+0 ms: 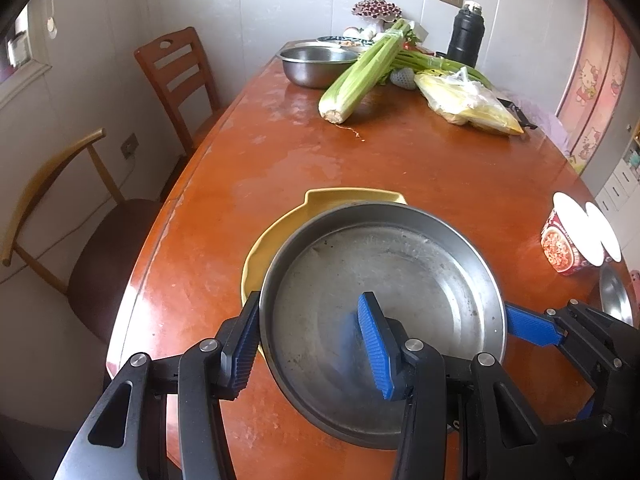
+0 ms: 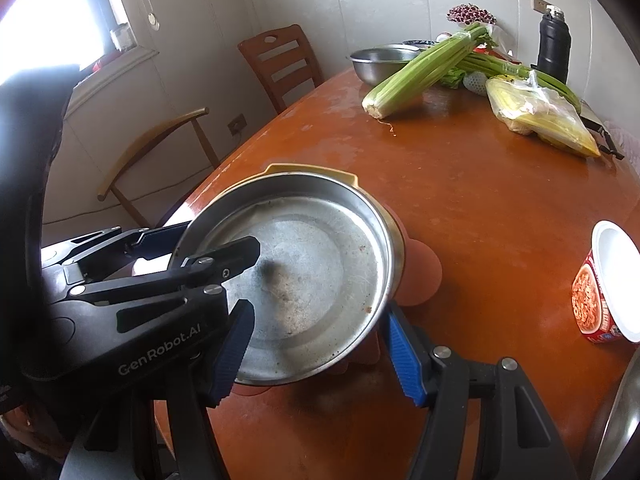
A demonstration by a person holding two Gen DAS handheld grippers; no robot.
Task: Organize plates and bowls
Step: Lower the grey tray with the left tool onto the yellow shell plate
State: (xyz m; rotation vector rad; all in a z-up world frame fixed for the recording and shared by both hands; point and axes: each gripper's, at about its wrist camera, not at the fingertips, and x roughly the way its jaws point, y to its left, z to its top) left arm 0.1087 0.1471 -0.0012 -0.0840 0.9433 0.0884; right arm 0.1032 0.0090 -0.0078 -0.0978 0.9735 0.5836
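A shallow steel plate (image 1: 384, 280) sits on top of a yellow plate (image 1: 276, 232) near the table's front edge; both also show in the right wrist view, steel plate (image 2: 304, 272) and yellow plate (image 2: 308, 169). My left gripper (image 1: 312, 344) is open, its jaws straddling the steel plate's left rim, one finger outside and one inside. My right gripper (image 2: 320, 356) is open, its jaws straddling the plate's right rim. The right gripper also shows in the left wrist view (image 1: 532, 326).
On the orange table (image 1: 420, 160) stand an instant noodle cup (image 1: 568, 240), another steel dish (image 1: 616, 296) at the right edge, celery (image 1: 360, 76), a bagged yellow packet (image 1: 468, 104), a steel bowl (image 1: 316, 64) and a black flask (image 1: 466, 34). Two chairs (image 1: 176, 76) stand left.
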